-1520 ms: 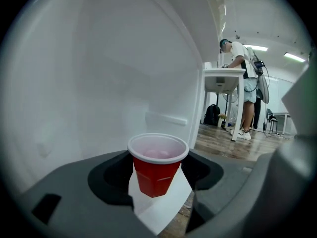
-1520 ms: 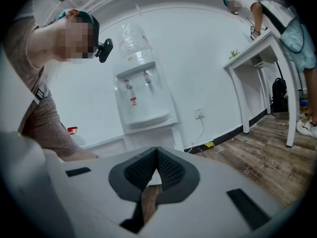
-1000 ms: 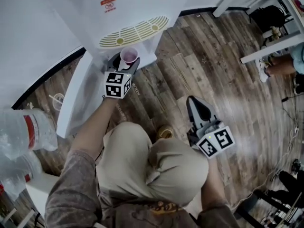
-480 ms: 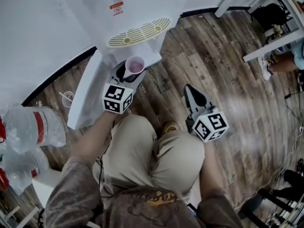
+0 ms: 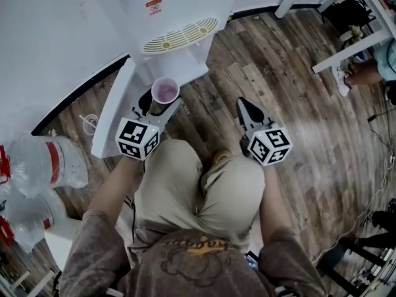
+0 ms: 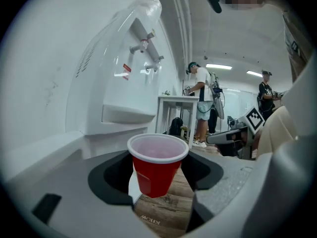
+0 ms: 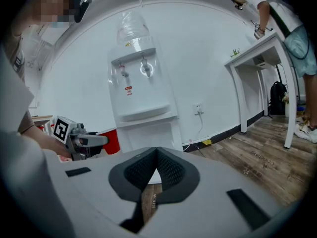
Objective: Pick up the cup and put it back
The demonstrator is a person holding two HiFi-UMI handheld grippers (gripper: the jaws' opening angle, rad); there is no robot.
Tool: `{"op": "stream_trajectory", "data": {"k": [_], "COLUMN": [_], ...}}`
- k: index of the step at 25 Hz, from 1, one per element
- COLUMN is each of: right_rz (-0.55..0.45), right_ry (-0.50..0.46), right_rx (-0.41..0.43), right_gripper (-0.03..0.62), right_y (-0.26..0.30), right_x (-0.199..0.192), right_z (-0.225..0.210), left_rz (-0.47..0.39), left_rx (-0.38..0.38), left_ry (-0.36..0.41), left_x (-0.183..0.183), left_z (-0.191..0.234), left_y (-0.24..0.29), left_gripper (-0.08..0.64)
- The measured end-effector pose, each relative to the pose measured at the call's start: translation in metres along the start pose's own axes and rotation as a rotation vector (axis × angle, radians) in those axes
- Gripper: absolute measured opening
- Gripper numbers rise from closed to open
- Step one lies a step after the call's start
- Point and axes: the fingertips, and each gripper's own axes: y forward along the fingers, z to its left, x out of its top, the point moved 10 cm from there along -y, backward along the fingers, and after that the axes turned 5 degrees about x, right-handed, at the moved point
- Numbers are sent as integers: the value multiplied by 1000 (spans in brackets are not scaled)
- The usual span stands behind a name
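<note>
A red cup [image 5: 165, 91] with a white rim and an empty pale inside stands upright between the jaws of my left gripper [image 5: 162, 101], held in the air in front of the white water dispenser [image 5: 179, 17]. In the left gripper view the cup [image 6: 157, 162] fills the gap of the left gripper [image 6: 158, 185], clear of the wooden floor below. My right gripper [image 5: 243, 104] hangs over the floor to the right of the knees, jaws closed with nothing in them; its pads meet in the right gripper view [image 7: 157, 152]. The cup [image 7: 110, 140] shows at that view's left.
The dispenser's slotted drip tray [image 5: 180, 34] lies just beyond the cup. Large water bottles [image 5: 37, 166] stand at the left. White table legs [image 5: 346, 42] and a person's leg [image 5: 365, 73] are at the far right. More people stand by a white table [image 6: 173, 103].
My left gripper has drawn back from the dispenser toward the knees, carrying the cup up and away from it. The right gripper has stayed about where it was.
</note>
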Motion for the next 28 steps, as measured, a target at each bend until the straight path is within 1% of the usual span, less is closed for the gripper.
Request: {"op": "stream_trajectory", "data": {"k": [3,8,13,17,28], "right_rz": [-1,-6,-19,-25,-28], "right_ry": [3,-2,-1,-3,4], "right_rx": [0,11,12,13,11], "right_gripper": [4,3,4,3,4], "right_y": [-3,-6,-10,-11,-12], "right_x": [0,0,2,2,2], "right_z": [-2,-1,1,3,4], "left_rz": [10,0,0,-7,-5], "left_rx": [-14,13,8,-10,-10], "left_ry": [29,17,57,46,46], "left_x": [1,0,3,4,0], "left_z": [-5,-9,-20,-23,-25], "left_y": [-14,-32,-42,-43,-43], "left_gripper": [301,301,301,301,301]}}
